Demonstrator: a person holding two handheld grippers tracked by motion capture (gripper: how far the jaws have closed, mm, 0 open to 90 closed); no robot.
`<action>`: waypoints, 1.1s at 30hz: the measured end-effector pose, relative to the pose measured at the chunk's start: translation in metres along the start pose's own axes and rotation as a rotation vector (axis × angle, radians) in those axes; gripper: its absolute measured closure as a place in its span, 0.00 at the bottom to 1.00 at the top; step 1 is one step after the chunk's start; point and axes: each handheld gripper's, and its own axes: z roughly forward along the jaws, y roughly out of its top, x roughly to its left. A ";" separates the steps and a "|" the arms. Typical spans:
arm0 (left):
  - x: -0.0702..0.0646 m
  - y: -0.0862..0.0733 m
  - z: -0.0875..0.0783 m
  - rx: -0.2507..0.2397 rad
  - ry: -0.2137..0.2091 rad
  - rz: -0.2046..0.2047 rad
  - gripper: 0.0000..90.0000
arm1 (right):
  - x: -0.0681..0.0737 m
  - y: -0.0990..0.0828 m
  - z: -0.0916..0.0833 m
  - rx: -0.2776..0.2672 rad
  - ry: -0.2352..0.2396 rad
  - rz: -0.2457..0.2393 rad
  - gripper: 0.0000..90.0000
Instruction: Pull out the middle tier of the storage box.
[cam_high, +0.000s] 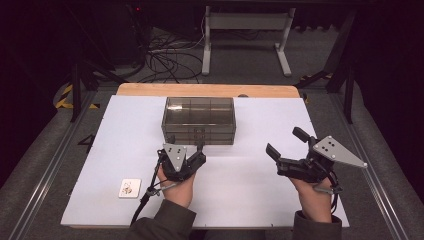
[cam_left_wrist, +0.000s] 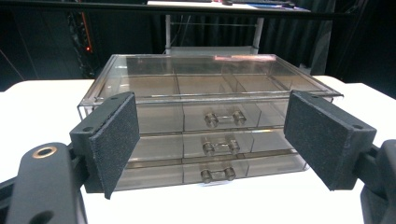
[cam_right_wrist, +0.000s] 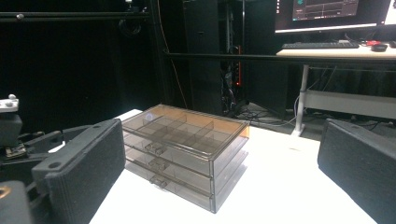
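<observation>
Three shallow drawers stack in the clear smoky-brown plastic drawer box (cam_high: 198, 120), each with a small transparent bar handle at its front centre; dividers show through the see-through top. Box sits on the white counter (cam_high: 250, 190), toward its far edge. Left claw (cam_high: 185, 148) is just in front of the box, jaws apart, nothing between them. Right claw (cam_high: 287, 142) is well right of the box, released, jaws wide. Small card (cam_high: 129, 188) lies left of the left claw, nearer the person than the box.
</observation>
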 end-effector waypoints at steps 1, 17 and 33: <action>-0.001 0.000 0.001 0.002 -0.003 -0.001 0.22 | 0.000 0.000 0.000 -0.001 0.000 0.000 0.02; -0.013 -0.005 0.018 0.027 0.012 0.005 0.25 | -0.001 0.001 -0.001 -0.009 -0.004 0.005 0.02; -0.018 -0.015 0.039 0.088 0.057 -0.003 0.30 | -0.001 0.002 -0.002 -0.015 -0.001 0.005 0.02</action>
